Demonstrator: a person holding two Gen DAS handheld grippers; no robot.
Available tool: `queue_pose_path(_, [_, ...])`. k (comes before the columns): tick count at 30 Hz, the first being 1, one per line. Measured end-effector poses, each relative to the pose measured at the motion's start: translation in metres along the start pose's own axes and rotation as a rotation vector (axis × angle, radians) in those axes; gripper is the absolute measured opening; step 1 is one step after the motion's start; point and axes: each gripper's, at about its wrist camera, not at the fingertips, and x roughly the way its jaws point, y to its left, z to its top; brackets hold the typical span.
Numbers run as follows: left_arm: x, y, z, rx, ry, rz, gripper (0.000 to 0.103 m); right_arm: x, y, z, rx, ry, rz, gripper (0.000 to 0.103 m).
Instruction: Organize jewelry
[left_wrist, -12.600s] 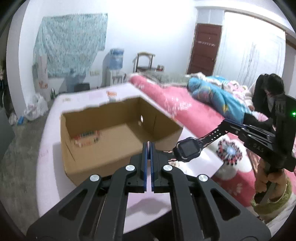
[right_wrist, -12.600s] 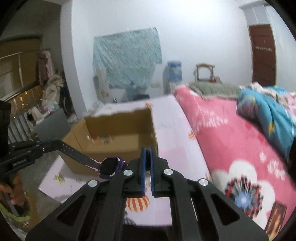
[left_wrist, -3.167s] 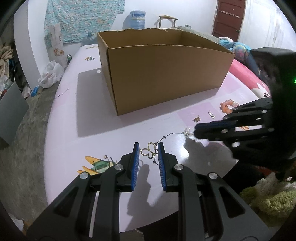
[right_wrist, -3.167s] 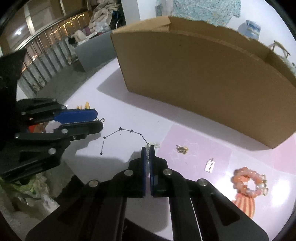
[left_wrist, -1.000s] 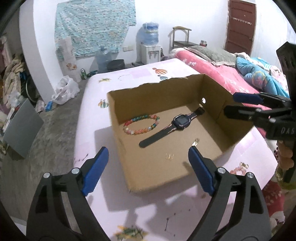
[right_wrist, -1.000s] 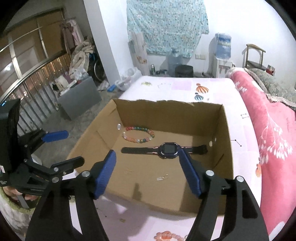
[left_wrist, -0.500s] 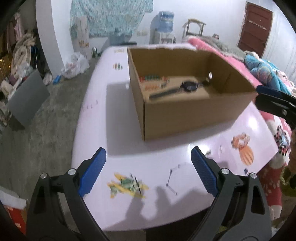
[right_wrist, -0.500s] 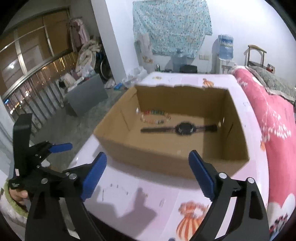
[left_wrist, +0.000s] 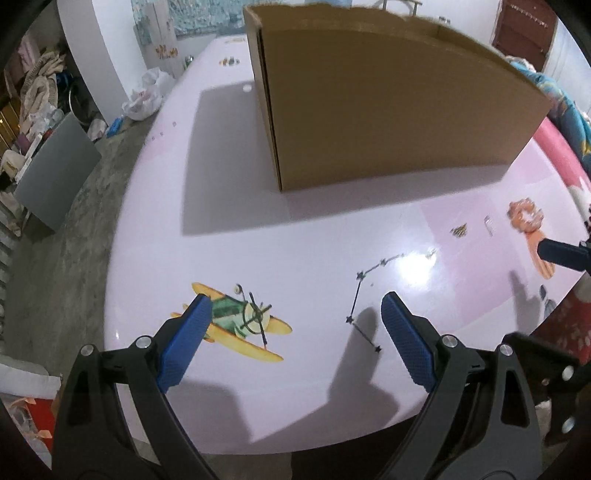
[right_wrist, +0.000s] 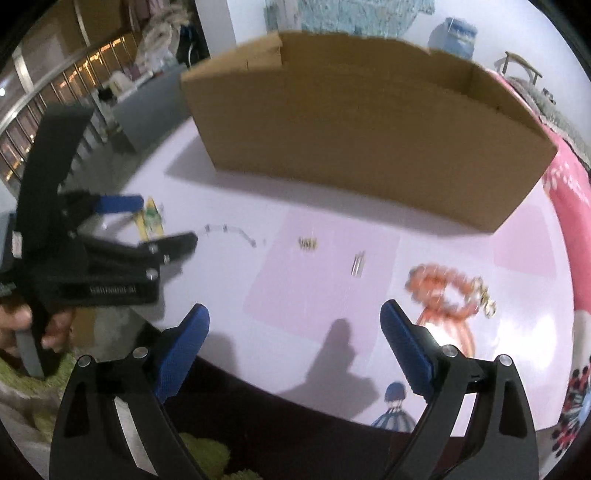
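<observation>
While both tongs stand apart, empty — left tongs (left_wrist: 291, 319) | right tongs (right_wrist: 294, 325) | coral bracelet (right_wrist: 441, 291) at right tongs' 2 o'clock | cardboard box (right_wrist: 369, 147) at 12 — on tabletop (right_wrist: 321, 295)

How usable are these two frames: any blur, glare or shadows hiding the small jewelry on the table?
Left wrist view: fairly sharp; a white glare patch on the glossy pink tabletop washes out the thin star-link chain; fisheye bows the brown cardboard box.
Right wrist view: motion-blurred; the orange beaded bracelet smears, and the small gold pieces lose detail; claw shadows fall on bare table.
</observation>
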Motion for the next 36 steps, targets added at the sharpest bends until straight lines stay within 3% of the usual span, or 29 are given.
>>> queue_pose_path(8, [0.003,0.006,-0.004,-0.032,-0.021,-0.001,0.095,0.019,0.006,-0.007,-0.033,0.052,-0.060,0.091])
queue_pose_path(23, [0.004,0.004,-0.005,-0.039,-0.037,-0.002,0.096,0.025,0.009,-0.007,-0.027,0.014,-0.077,0.096])
queue_pose_path(31, [0.002,0.006,-0.010,-0.029,-0.077,-0.016,0.096,0.026,0.004,-0.010,-0.065,0.015,-0.049,0.097])
queue_pose_path(36, [0.000,0.005,-0.011,-0.023,-0.109,-0.011,0.096,0.016,-0.011,-0.016,-0.021,-0.006,0.038,0.096])
